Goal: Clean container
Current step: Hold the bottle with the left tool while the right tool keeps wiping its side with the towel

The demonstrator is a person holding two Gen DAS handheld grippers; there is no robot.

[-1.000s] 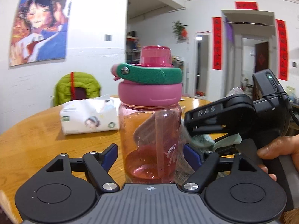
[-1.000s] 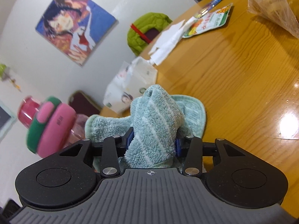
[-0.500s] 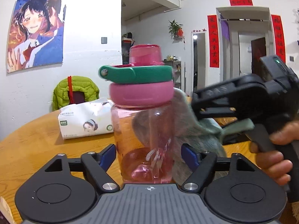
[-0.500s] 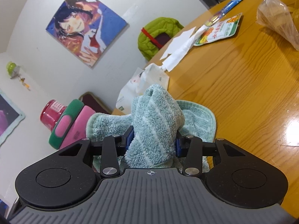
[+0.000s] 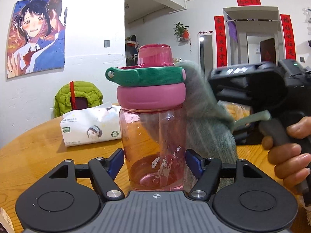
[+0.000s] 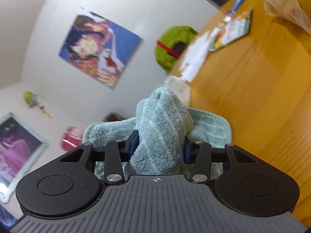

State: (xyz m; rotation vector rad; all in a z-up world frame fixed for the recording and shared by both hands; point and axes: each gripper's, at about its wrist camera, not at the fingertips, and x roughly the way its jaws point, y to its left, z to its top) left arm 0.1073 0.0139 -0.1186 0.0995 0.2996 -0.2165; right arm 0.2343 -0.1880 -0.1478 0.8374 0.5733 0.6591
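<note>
We see translucent pink plastic bottle (image 5: 154, 145), pink lid, green strap | left gripper (image 5: 155, 164) clamps its base | right gripper (image 6: 159, 148) pinches teal terry cloth (image 6: 162, 128) against lid | round wooden table (image 5: 29, 155) bare toward left edge

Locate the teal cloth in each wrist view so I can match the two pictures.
Left wrist: the teal cloth is right of centre, blurred, against the pink bottle below its lid, held by the right gripper.
Right wrist: the cloth is at centre, bunched between the blue fingers.
Shared landmark: the anime poster on the white wall.
</note>
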